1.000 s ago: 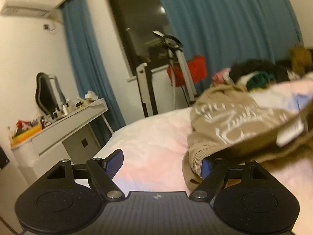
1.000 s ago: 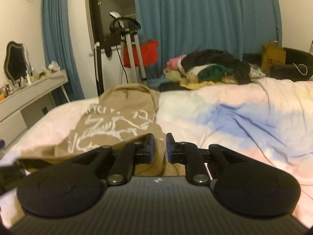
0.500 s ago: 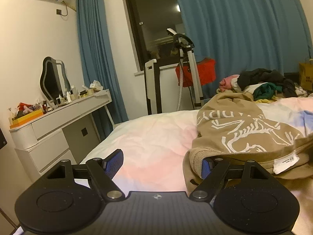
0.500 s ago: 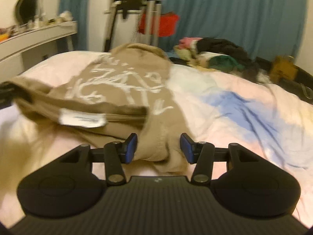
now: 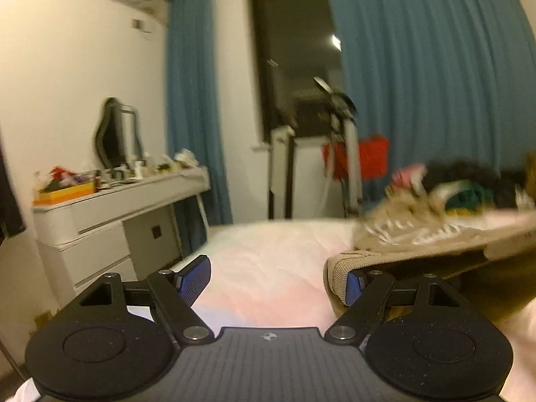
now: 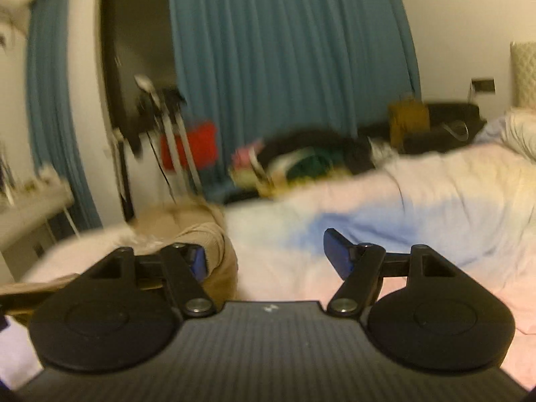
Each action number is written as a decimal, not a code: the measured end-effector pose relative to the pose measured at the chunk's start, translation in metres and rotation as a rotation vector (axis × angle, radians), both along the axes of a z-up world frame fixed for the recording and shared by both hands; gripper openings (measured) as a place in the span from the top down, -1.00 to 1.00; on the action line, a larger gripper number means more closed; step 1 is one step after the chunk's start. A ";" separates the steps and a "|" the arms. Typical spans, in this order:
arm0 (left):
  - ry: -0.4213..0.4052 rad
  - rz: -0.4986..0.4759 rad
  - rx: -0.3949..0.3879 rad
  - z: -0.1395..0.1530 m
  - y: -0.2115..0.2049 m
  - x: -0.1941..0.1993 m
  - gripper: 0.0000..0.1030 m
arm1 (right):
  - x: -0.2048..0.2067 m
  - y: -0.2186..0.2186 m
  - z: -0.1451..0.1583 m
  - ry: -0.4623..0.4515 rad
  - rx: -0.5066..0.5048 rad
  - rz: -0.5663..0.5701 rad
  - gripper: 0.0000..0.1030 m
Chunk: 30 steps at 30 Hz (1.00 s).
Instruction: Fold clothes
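A tan sweatshirt (image 5: 418, 244) with white print lies folded on the bed (image 5: 268, 268). In the left wrist view its ribbed edge drapes over my right fingertip. My left gripper (image 5: 274, 279) is open and holds nothing. In the right wrist view the sweatshirt (image 6: 201, 231) lies at the left, against my left fingertip. My right gripper (image 6: 268, 258) is open wide and empty. Both views are blurred by motion.
A pile of mixed clothes (image 6: 301, 160) lies at the far end of the bed. A white dresser (image 5: 110, 217) with clutter stands at the left. A garment steamer stand (image 5: 338, 154) and blue curtains (image 6: 284, 67) are behind. A pillow (image 6: 522, 127) is at the right.
My right gripper opened from shut and let go of the sweatshirt, then rose and turned right. The left gripper stayed open and tilted upward.
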<state>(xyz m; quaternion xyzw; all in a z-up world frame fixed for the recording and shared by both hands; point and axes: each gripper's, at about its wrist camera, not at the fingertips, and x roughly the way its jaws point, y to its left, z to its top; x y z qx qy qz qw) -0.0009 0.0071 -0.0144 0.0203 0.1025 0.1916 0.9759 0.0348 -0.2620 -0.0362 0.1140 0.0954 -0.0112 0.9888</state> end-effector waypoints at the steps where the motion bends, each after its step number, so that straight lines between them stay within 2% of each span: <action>1: -0.027 0.019 -0.032 0.009 0.005 -0.010 -0.57 | -0.011 0.003 0.006 -0.024 0.001 0.009 -0.36; 4: -0.123 0.061 -0.135 0.045 0.020 -0.038 -0.59 | -0.036 0.008 0.036 -0.091 -0.023 0.050 -0.36; 8: -0.252 0.054 -0.178 0.108 0.026 -0.071 -0.60 | -0.057 0.005 0.097 -0.185 -0.051 0.089 -0.36; 11: -0.331 0.029 -0.195 0.167 0.027 -0.090 -0.62 | -0.068 -0.007 0.163 -0.247 -0.036 0.117 -0.36; 16: -0.415 -0.043 -0.258 0.274 0.033 -0.108 -0.63 | -0.094 -0.029 0.277 -0.313 0.006 0.185 -0.36; 19: -0.482 -0.085 -0.239 0.334 0.034 -0.125 -0.67 | -0.117 -0.040 0.336 -0.376 0.006 0.213 -0.37; 22: -0.550 -0.144 -0.235 0.386 0.037 -0.147 -0.74 | -0.145 -0.047 0.379 -0.463 -0.010 0.226 -0.37; 26: -0.555 -0.179 -0.233 0.430 0.039 -0.156 -0.78 | -0.168 -0.053 0.417 -0.530 -0.053 0.234 -0.39; 28: -0.519 -0.205 -0.251 0.438 0.042 -0.152 -0.80 | -0.171 -0.052 0.424 -0.527 -0.088 0.228 -0.39; 30: -0.446 -0.243 -0.289 0.434 0.047 -0.138 -0.81 | -0.165 -0.050 0.419 -0.500 -0.124 0.217 -0.39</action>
